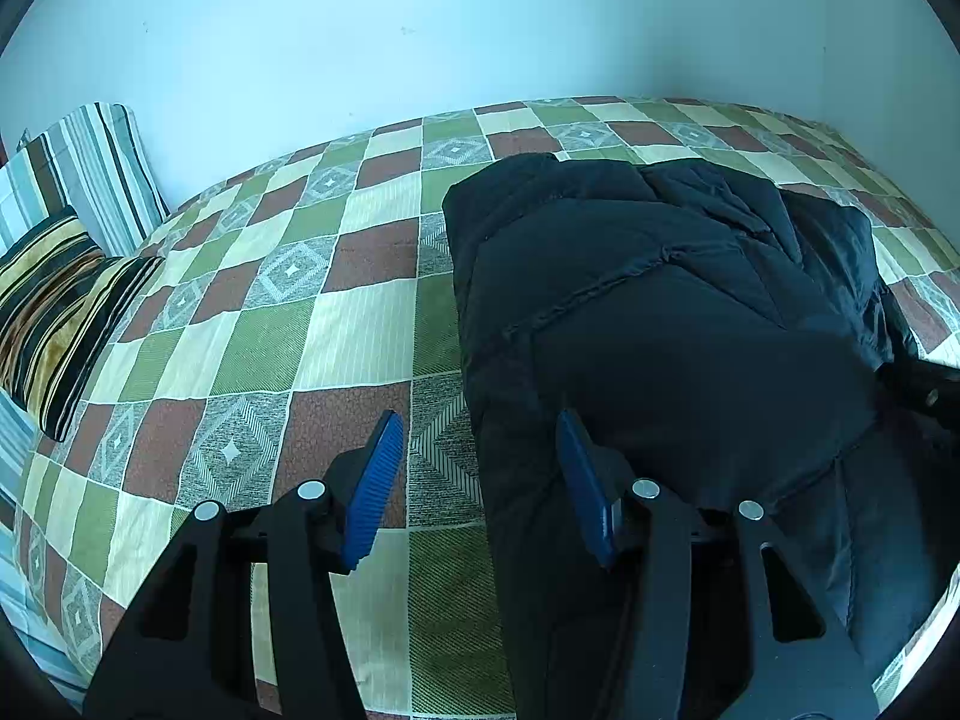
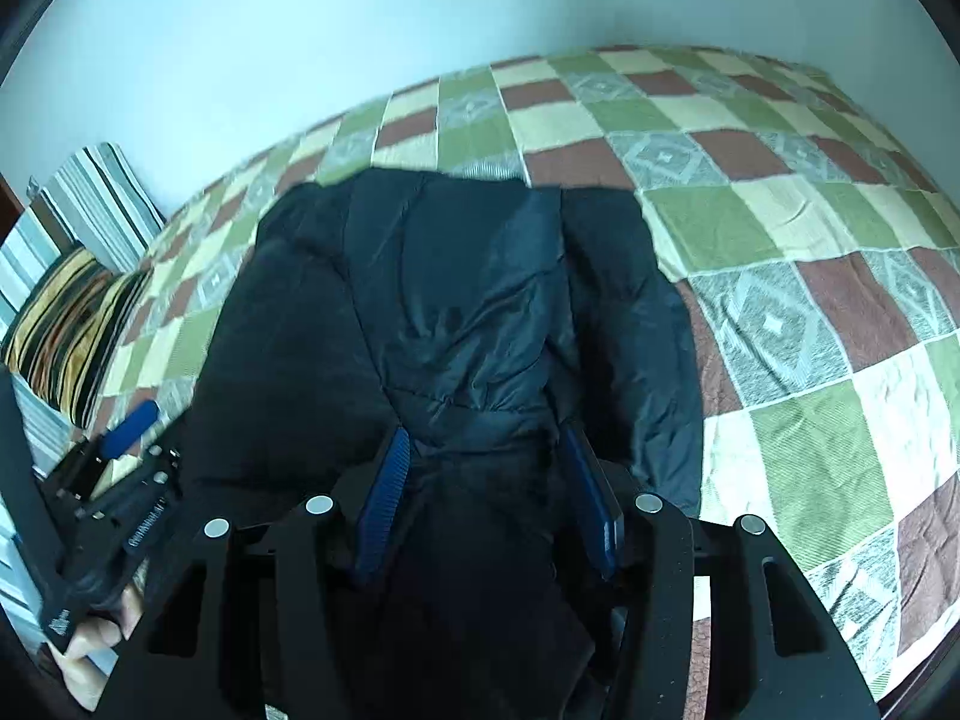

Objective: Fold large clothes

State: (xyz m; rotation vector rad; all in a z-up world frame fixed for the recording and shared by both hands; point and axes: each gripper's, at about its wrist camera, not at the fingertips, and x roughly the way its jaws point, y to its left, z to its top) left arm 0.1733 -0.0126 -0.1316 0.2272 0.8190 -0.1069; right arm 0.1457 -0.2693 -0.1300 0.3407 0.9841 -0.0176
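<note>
A dark navy puffer jacket (image 1: 660,300) lies bundled on a checked quilt. In the right wrist view the jacket (image 2: 468,276) fills the middle, its folded body running away from me. My right gripper (image 2: 486,438) hangs just above its near end, jaws apart; dark fabric shows between the blue pads, which do not press on it. My left gripper (image 1: 478,426) stands open over the jacket's left edge, one finger above the quilt and one above the fabric, holding nothing. The left gripper (image 2: 129,420) also shows at the left of the right wrist view, held by a hand (image 2: 96,642).
The bed's quilt (image 1: 270,300) of green, cream and brown squares stretches to a pale wall. A black-and-gold striped pillow (image 1: 54,312) and a blue-striped pillow (image 1: 96,162) stand at the left end. Bare quilt (image 2: 780,228) lies right of the jacket.
</note>
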